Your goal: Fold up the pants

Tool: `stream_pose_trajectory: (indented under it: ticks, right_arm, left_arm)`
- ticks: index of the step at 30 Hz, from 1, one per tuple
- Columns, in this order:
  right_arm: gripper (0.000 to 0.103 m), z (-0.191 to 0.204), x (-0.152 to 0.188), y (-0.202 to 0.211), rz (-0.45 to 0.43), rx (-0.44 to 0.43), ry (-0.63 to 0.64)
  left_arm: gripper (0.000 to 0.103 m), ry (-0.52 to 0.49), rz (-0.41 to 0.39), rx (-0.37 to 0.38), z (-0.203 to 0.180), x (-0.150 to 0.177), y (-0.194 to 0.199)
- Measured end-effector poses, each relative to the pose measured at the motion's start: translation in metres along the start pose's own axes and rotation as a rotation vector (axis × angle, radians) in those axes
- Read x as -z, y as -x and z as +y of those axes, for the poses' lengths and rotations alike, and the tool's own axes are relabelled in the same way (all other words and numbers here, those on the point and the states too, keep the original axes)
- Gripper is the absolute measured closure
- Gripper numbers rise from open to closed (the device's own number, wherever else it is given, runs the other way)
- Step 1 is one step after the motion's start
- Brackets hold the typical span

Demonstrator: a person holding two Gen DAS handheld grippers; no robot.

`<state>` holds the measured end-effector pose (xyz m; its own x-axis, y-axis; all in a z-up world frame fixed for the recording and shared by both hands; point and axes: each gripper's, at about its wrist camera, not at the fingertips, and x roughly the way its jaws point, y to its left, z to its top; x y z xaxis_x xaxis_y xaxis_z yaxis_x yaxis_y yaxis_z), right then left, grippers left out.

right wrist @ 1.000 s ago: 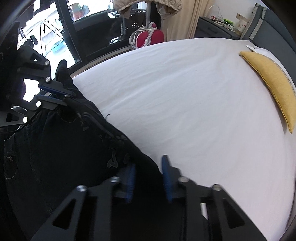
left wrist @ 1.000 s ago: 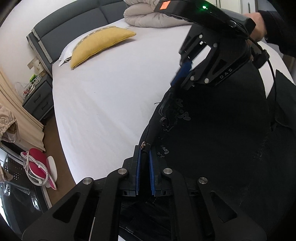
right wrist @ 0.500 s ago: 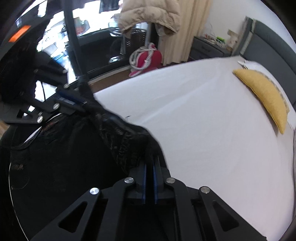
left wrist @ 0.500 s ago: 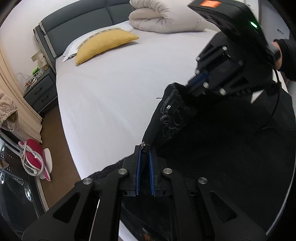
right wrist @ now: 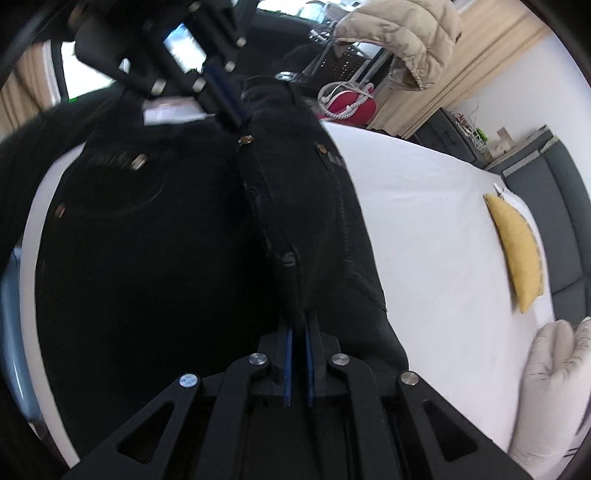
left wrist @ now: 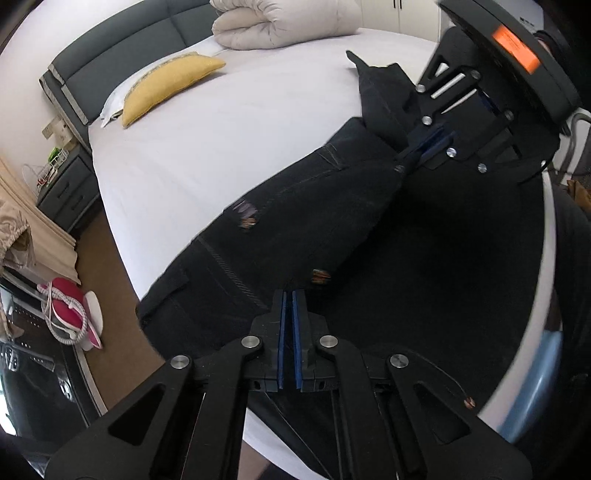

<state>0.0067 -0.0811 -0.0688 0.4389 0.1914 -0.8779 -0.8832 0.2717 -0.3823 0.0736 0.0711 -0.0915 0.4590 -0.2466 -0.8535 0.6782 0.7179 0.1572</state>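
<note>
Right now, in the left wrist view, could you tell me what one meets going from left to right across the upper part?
Nightstand → yellow pillow → rolled duvet → raised edge of the black pants → right gripper.

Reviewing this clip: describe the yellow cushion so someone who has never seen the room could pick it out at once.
Start at the big bed with the white sheet and look toward its dark grey headboard. The yellow cushion lies there, partly on a white pillow. It is the only yellow thing on the bed; the rolled duvet beside it is cream, and the pants are black.
</note>
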Motion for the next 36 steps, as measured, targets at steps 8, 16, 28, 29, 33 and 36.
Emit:
stream_pose_trajectory:
  ticks: [8, 16, 28, 29, 33, 36]
  right_arm:
    - [0.096, 0.045, 0.013, 0.012, 0.022, 0.047, -0.030]
    - [0.097, 0.066, 0.007, 0.033, 0.008, 0.084, -0.054]
    - [0.097, 0.074, 0.013, 0.048, -0.041, 0.011, -0.233]
    - [0.096, 0.069, 0.012, 0.052, -0.055, 0.005, -0.260]
    - [0.096, 0.049, 0.006, 0.067, -0.102, -0.009, -0.340]
    - [0.096, 0.037, 0.000, 0.074, -0.125, 0.000, -0.357]
  left_arm:
    - [0.103, 0.043, -0.024, -0.036, -0.039, 0.041, 0.025]
    - [0.103, 0.118, -0.128, -0.046, -0.065, 0.069, 0.066]
    - [0.101, -0.017, -0.093, -0.212, -0.129, 0.087, 0.075]
    - [0.101, -0.035, -0.102, -0.238, -0.132, 0.086, 0.075]
    - [0.043, -0.100, -0.123, -0.336, -0.152, 0.088, 0.077]
    - [0.001, -0.110, -0.181, -0.338, -0.160, 0.092, 0.088]
